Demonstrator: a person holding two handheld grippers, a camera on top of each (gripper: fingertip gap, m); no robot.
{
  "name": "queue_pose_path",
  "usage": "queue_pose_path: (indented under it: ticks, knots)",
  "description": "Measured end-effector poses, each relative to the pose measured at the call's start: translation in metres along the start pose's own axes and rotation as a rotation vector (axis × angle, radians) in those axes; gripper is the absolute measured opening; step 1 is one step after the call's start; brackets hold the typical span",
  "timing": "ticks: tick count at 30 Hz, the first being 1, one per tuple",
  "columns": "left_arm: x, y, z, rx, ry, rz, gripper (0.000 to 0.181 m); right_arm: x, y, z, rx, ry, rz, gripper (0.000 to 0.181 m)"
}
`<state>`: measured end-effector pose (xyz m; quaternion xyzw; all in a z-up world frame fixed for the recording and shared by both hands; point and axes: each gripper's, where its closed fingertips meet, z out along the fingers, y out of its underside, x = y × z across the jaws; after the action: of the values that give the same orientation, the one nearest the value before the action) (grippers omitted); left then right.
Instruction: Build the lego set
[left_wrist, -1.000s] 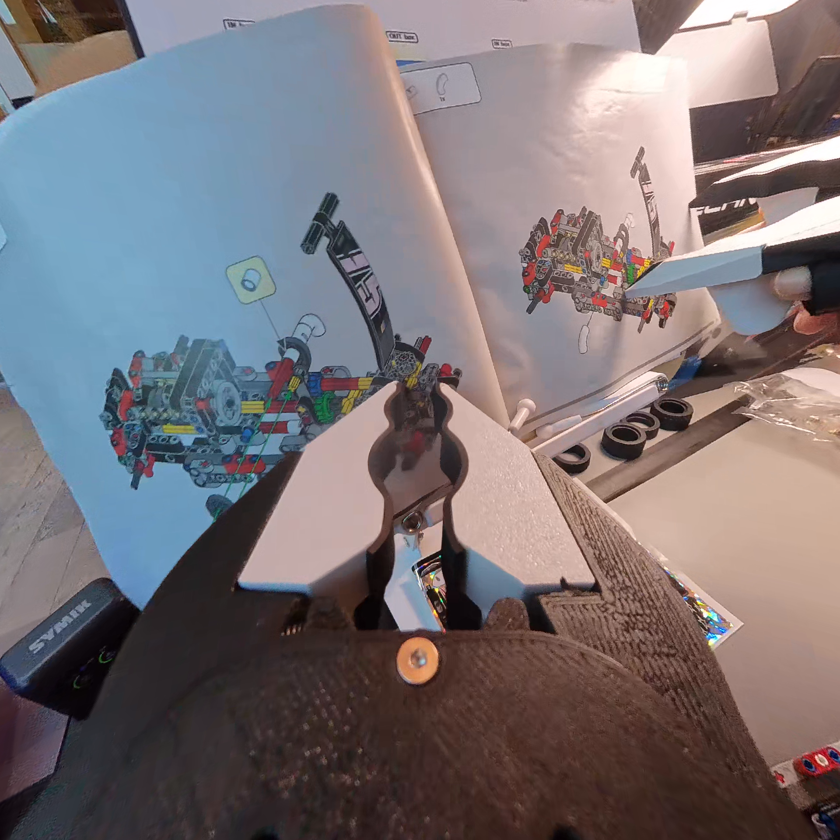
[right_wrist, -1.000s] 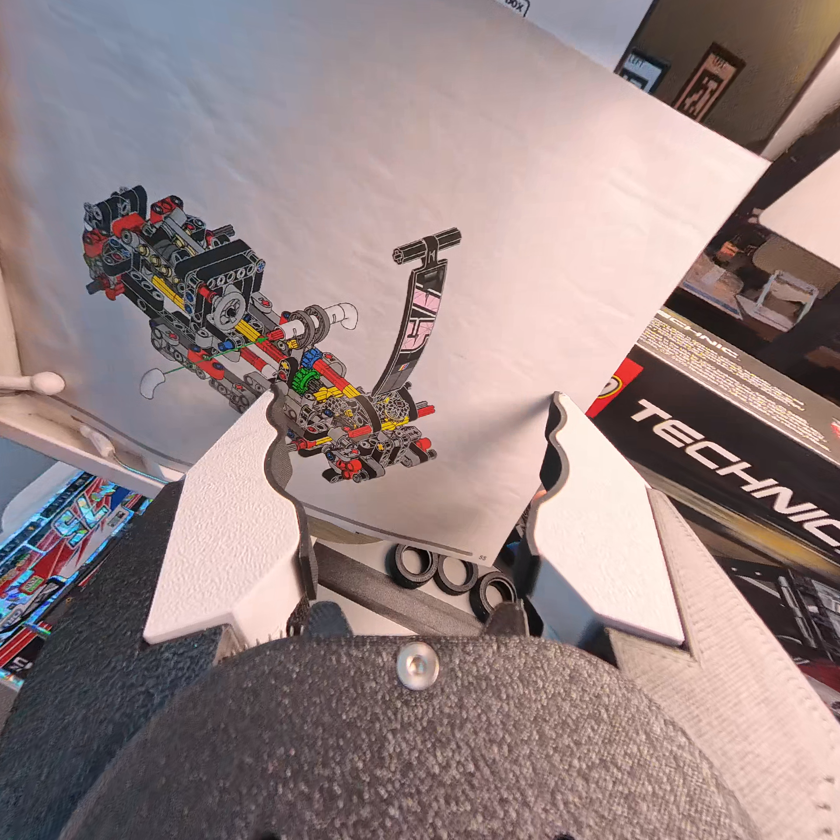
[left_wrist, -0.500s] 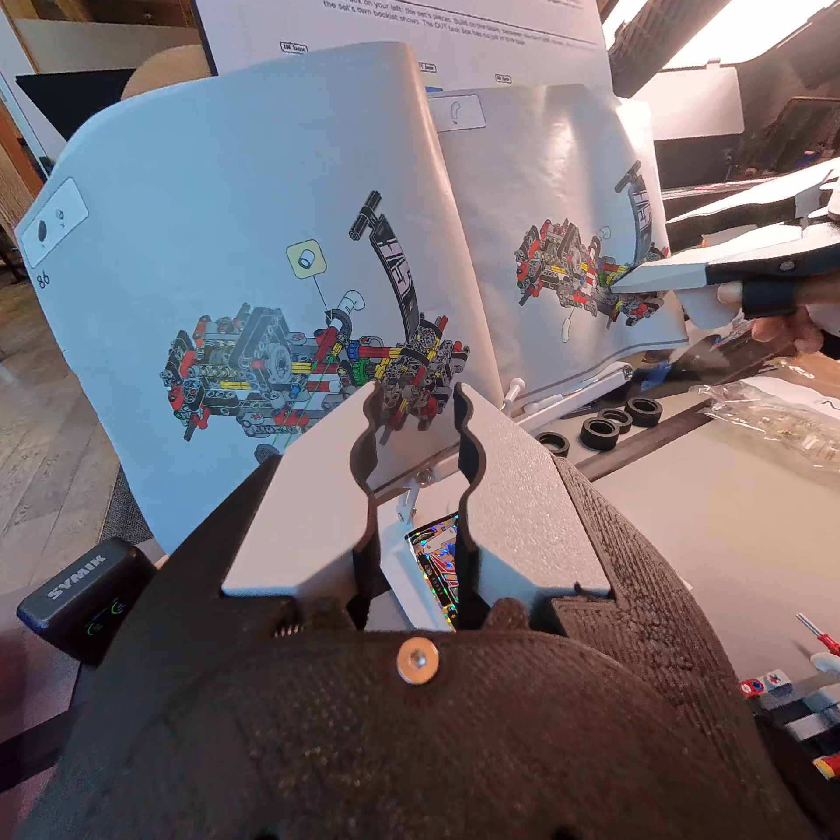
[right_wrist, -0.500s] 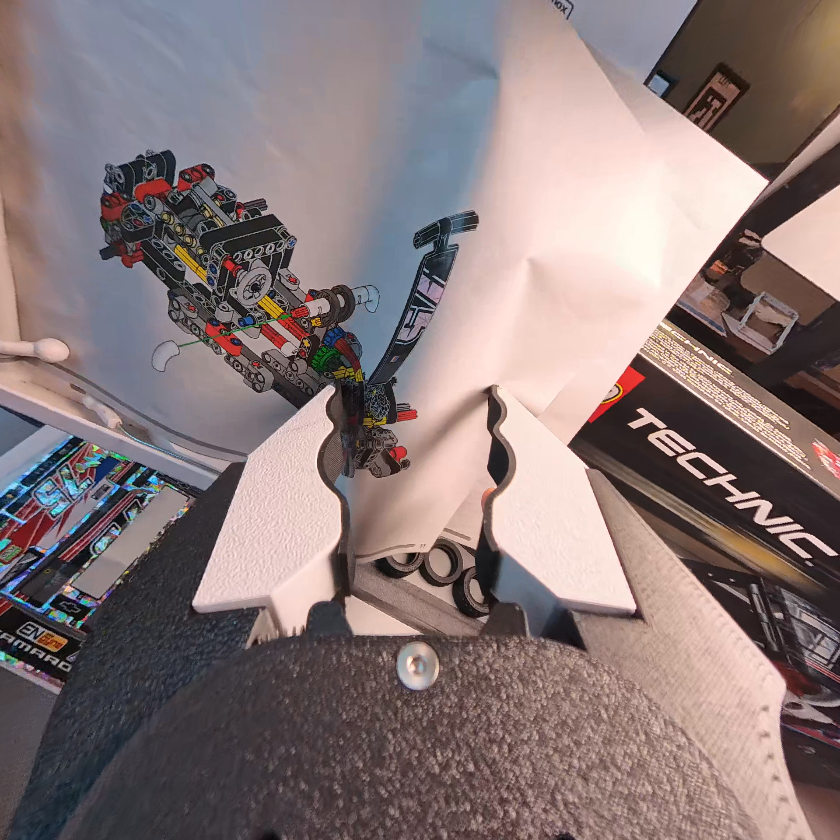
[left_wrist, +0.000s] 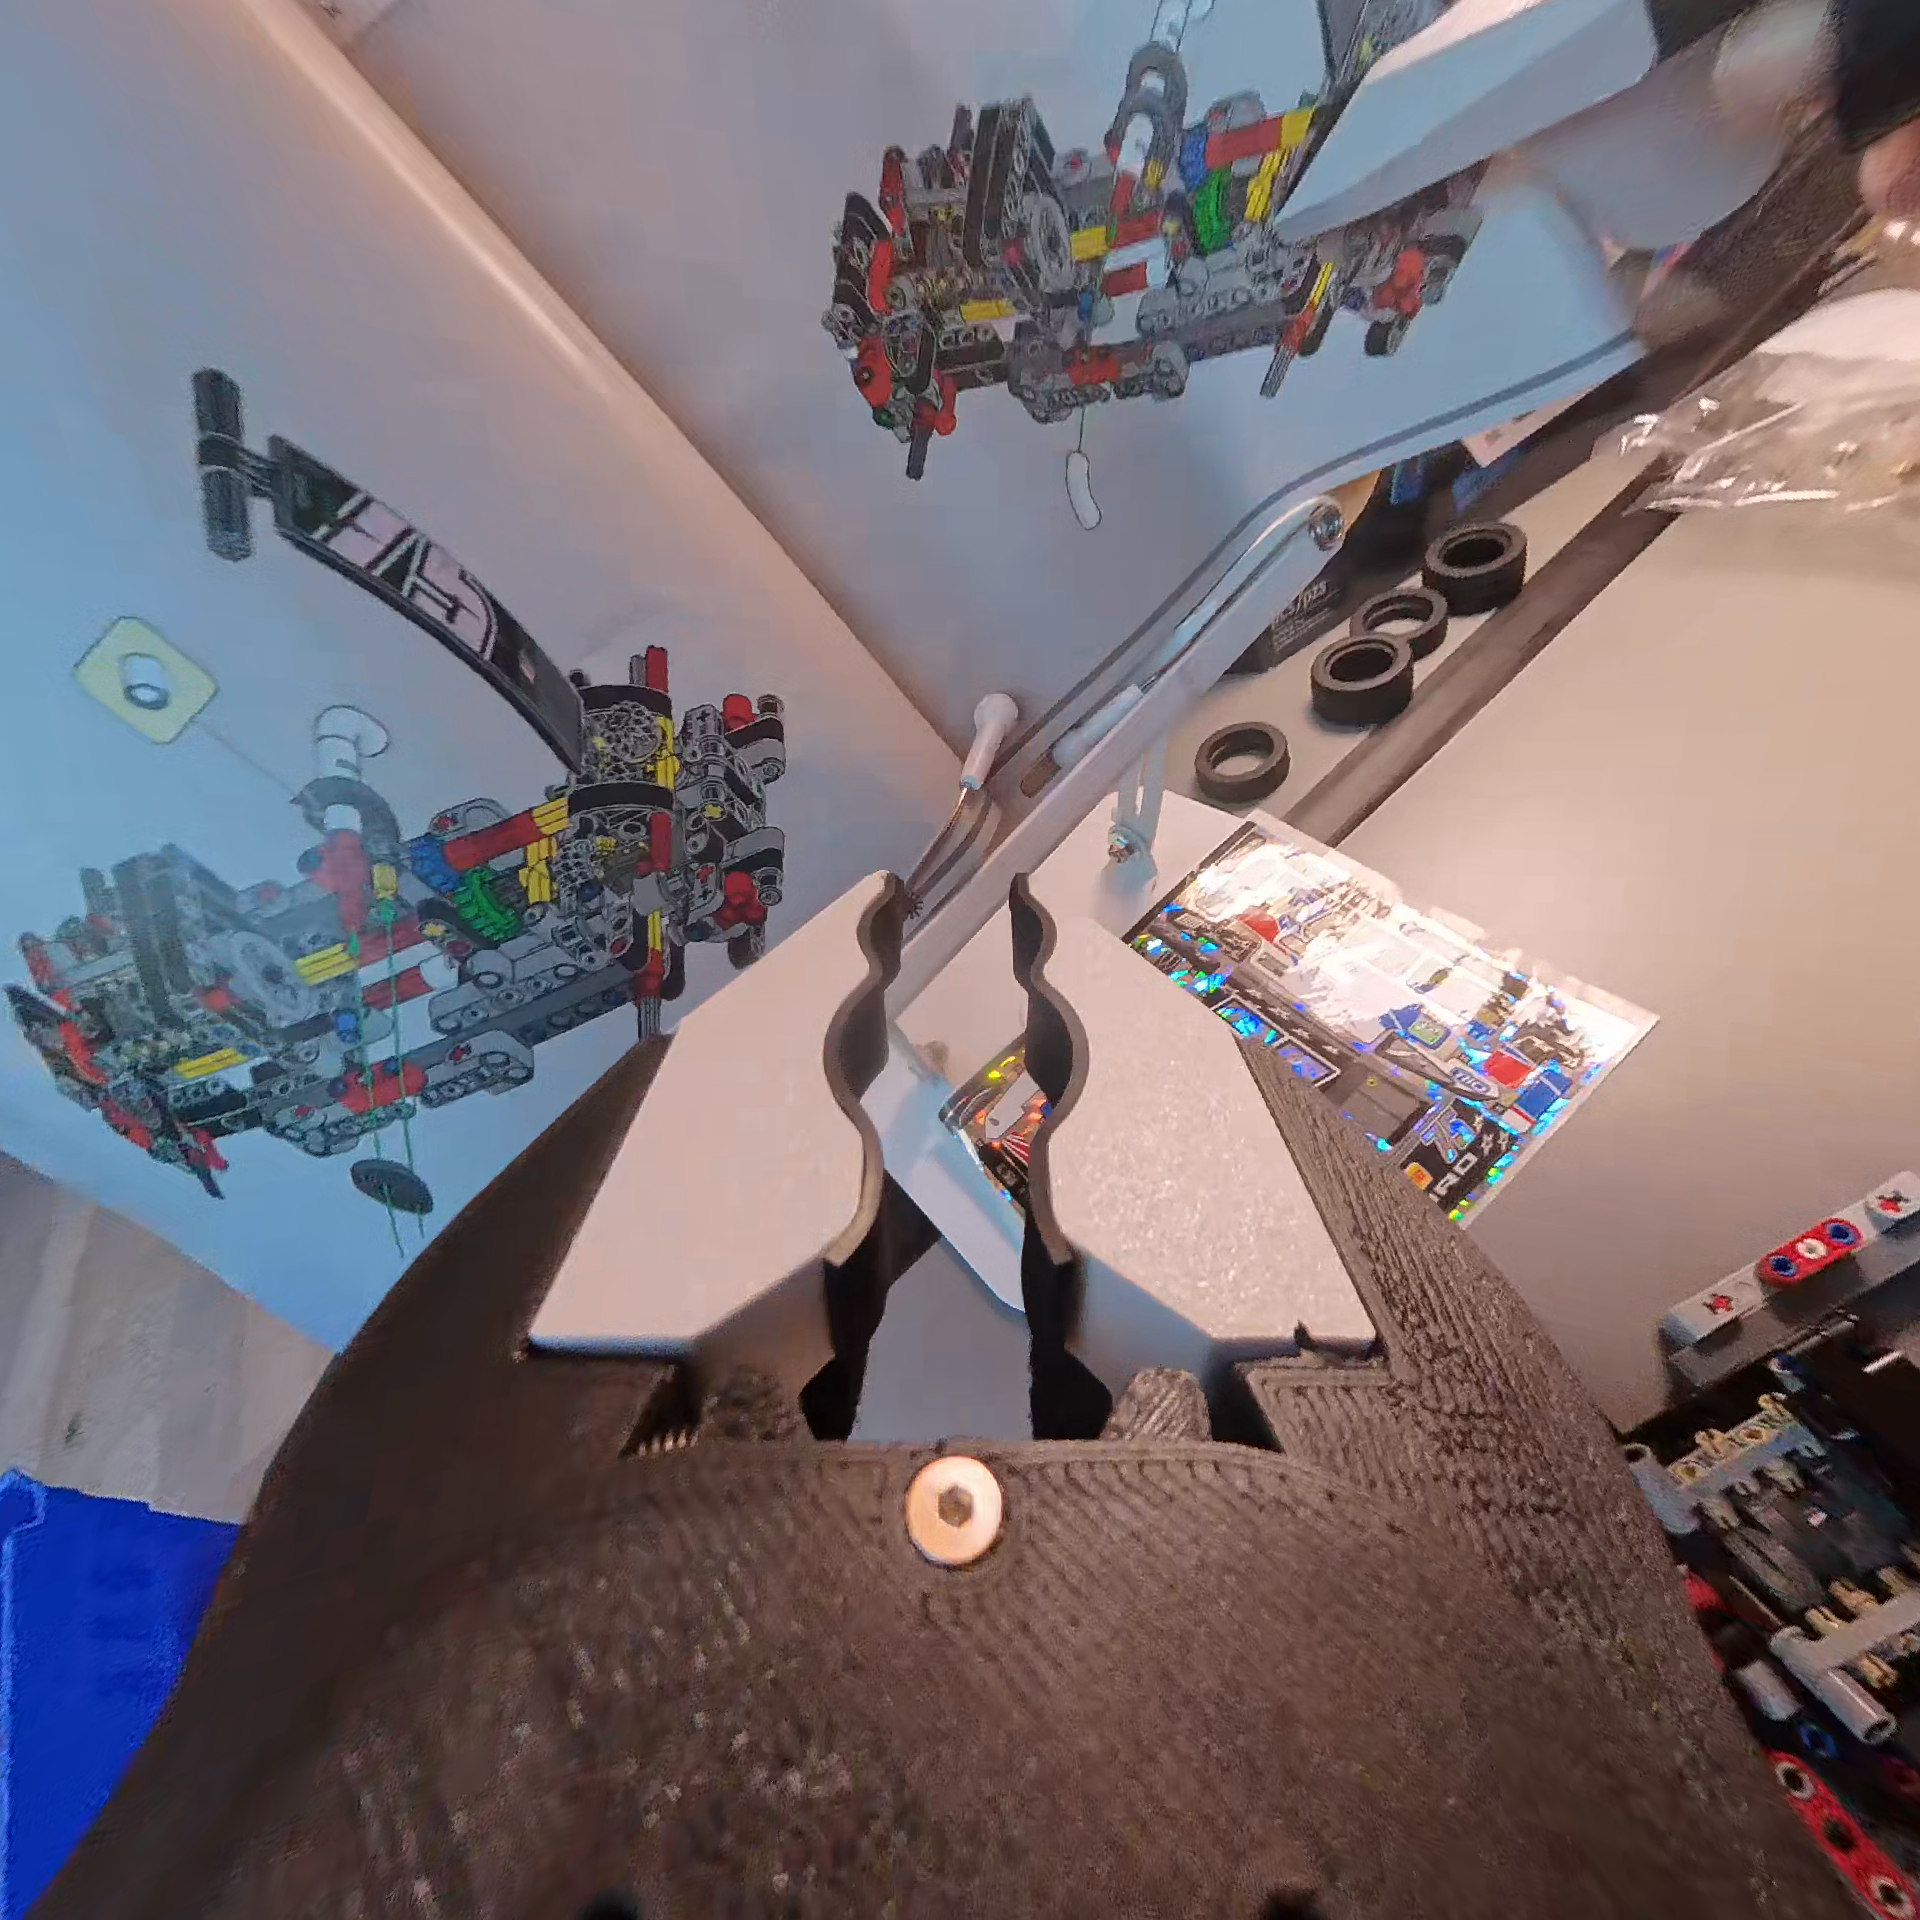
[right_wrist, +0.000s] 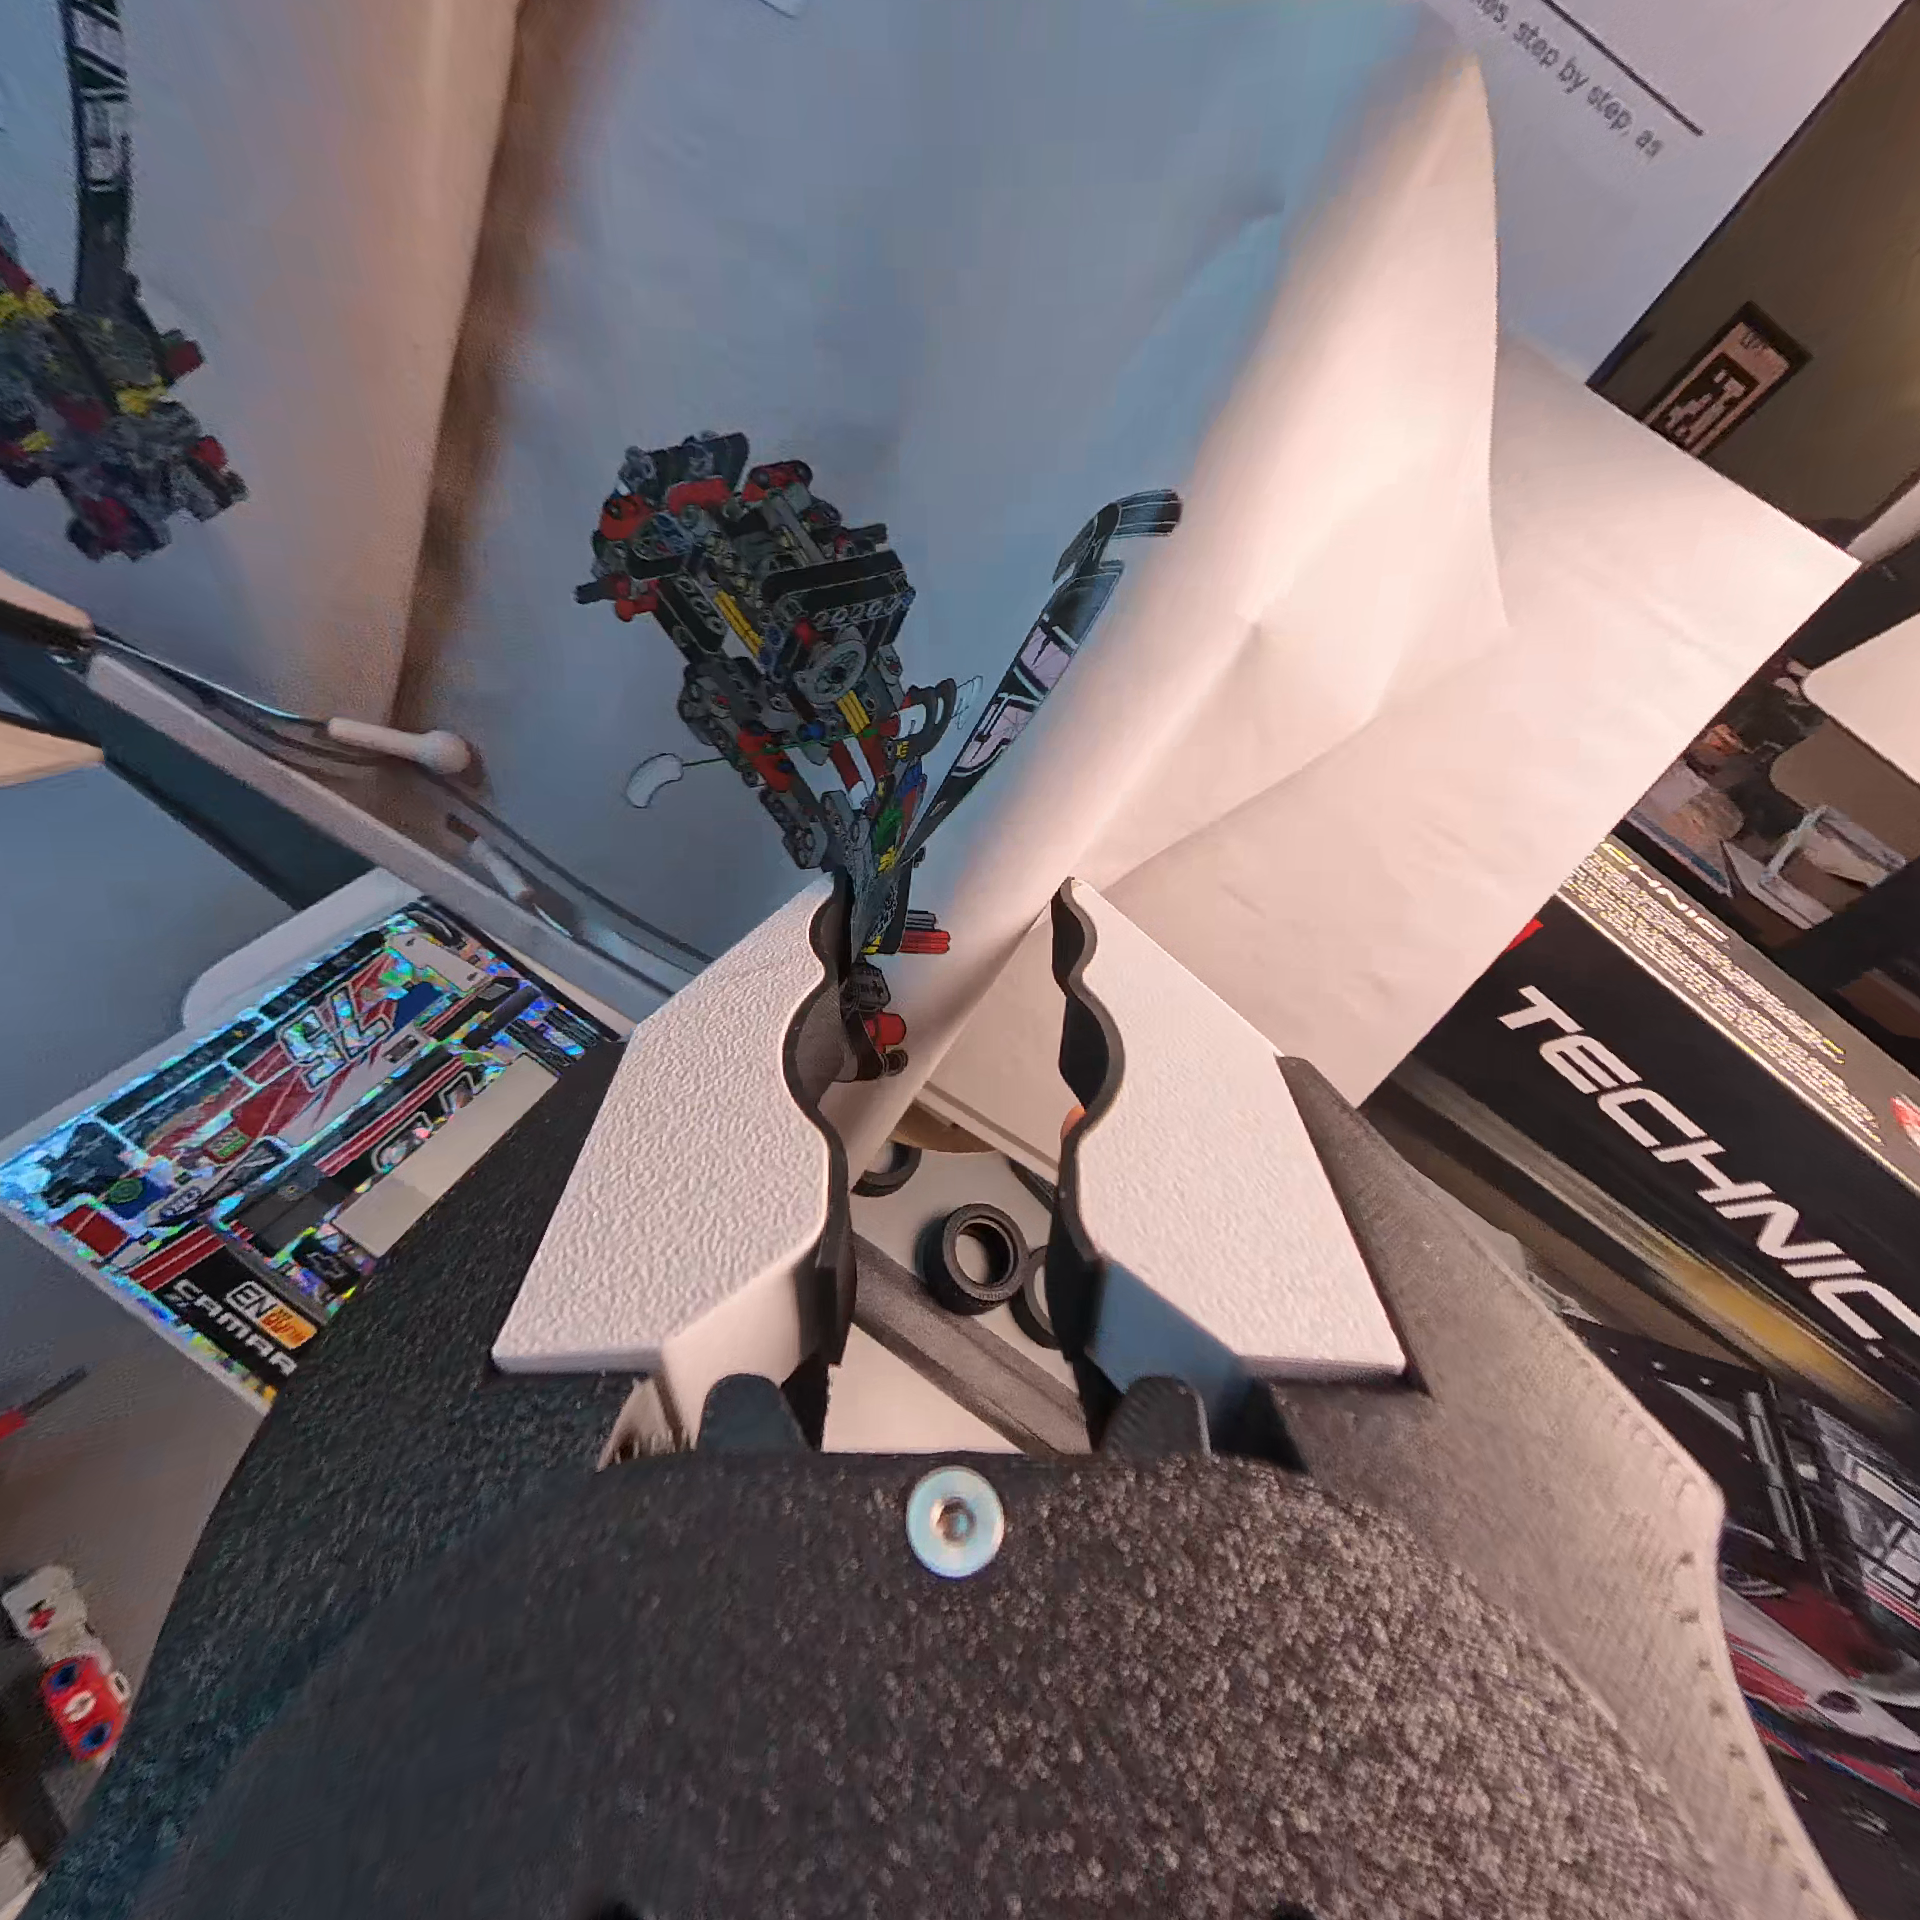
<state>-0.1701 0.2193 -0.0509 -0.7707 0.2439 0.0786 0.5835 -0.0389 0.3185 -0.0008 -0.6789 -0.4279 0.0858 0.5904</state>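
The open instruction booklet (left_wrist: 540, 343) stands on a white stand (left_wrist: 1132, 727), each page showing a drawing of the model. My left gripper (left_wrist: 948, 894) is open and empty, pointing at the foot of the stand near the booklet's spine. My right gripper (right_wrist: 948, 894) is open with a gap; the lower corner of the right page (right_wrist: 1195, 675) is curled between its jaws and lies against the left finger. In the left wrist view a white finger of the right gripper (left_wrist: 1455, 135) rests on that page. A partly built model (left_wrist: 1787, 1538) sits at the lower right.
Several black tyres (left_wrist: 1361, 675) lie behind the stand, also seen between the right jaws (right_wrist: 977, 1257). A shiny sticker sheet (left_wrist: 1382, 997) lies on the grey table. A black set box (right_wrist: 1683, 1101) is at the right, a clear bag (left_wrist: 1787, 436) beyond, a blue bin (left_wrist: 94, 1662) at the left. The grippers' ends are close to 20 cm from one another. The partly built model (left_wrist: 1787, 1538) is about 20 cm from my left fingertips and 30 cm from my right.
My left gripper has opened from nearly shut and dropped close to the foot of the stand. My right gripper has narrowed around the right page's corner, and that page has curled up.
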Motion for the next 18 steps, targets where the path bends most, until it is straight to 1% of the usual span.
queue_pose_path:
  ticks: [4,5,8,14,16,18]
  knots:
    - [-0.005,0.007,0.019,-0.067,-0.019,0.111,0.020,-0.010,-0.006,-0.011,0.033,-0.051,0.002,0.033]
    - [-0.007,0.006,0.021,-0.063,-0.030,0.142,0.015,-0.012,-0.007,-0.014,0.044,-0.068,0.007,0.033]
    - [-0.011,0.005,0.023,-0.058,-0.024,0.199,0.007,-0.014,-0.010,-0.021,0.068,-0.091,-0.003,0.033]
    - [-0.010,0.006,0.022,-0.041,-0.009,0.350,0.005,-0.017,-0.012,-0.021,0.080,-0.124,0.031,0.032]
    - [-0.010,0.007,0.022,-0.033,-0.033,0.410,0.005,-0.019,-0.013,-0.020,0.077,-0.123,0.024,0.031]
    - [-0.012,0.008,0.024,-0.029,-0.076,0.505,0.005,-0.020,-0.013,-0.017,0.064,-0.117,0.009,0.031]
